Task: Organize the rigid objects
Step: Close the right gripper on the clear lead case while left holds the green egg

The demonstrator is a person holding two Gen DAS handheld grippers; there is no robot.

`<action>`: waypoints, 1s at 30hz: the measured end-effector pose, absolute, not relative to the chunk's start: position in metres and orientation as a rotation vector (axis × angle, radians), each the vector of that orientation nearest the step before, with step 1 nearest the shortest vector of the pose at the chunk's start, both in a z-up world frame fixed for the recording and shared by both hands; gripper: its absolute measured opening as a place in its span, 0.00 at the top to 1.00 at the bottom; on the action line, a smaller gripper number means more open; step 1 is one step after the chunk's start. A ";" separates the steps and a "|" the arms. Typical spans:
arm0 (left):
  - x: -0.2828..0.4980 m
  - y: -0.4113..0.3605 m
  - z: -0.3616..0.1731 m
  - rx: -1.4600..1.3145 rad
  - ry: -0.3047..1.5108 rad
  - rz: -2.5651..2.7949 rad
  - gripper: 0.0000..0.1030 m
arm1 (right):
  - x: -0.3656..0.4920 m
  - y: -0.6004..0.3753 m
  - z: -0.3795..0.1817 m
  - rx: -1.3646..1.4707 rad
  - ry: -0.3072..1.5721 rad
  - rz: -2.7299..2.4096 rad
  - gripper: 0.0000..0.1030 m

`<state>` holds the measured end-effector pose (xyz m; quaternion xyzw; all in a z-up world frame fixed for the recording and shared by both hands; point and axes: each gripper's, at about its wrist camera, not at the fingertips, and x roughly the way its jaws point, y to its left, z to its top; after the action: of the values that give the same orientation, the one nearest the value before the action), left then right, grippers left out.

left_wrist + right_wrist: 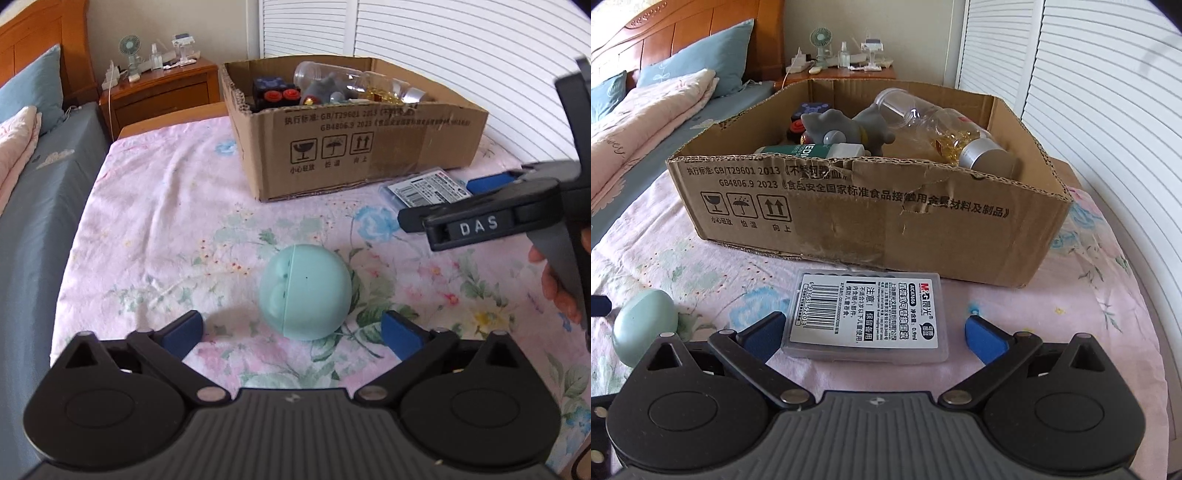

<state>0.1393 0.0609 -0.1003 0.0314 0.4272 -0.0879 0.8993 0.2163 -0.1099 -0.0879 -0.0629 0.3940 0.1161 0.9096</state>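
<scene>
The cardboard box (pixel 871 218) sits at the far side of the flowered bed cover (pixel 155 229), already holding a clear bottle (pixel 923 118), a grey toy (pixel 842 129) and other bits. Two things lie outside it. The clear plastic case (pixel 868 317) rests flat just short of the box wall, its long axis running away toward the box — the right gripper (pixel 875 332) straddles it, fingers spread wide on either side, holding nothing. The pale green ball (pixel 304 291) lies straight ahead of the left gripper (pixel 291 328), centred between its wide-open, empty fingers — each hand is nearest its own thing.
</scene>
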 end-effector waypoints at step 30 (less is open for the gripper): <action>0.150 0.057 -0.096 0.076 0.798 -0.251 0.50 | 0.219 -0.107 -0.089 -0.142 0.781 0.268 0.00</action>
<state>0.1499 0.0569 -0.0956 0.0371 0.3876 -0.1220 0.9130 0.2193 -0.1074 -0.0892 -0.0690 0.3792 0.1301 0.9135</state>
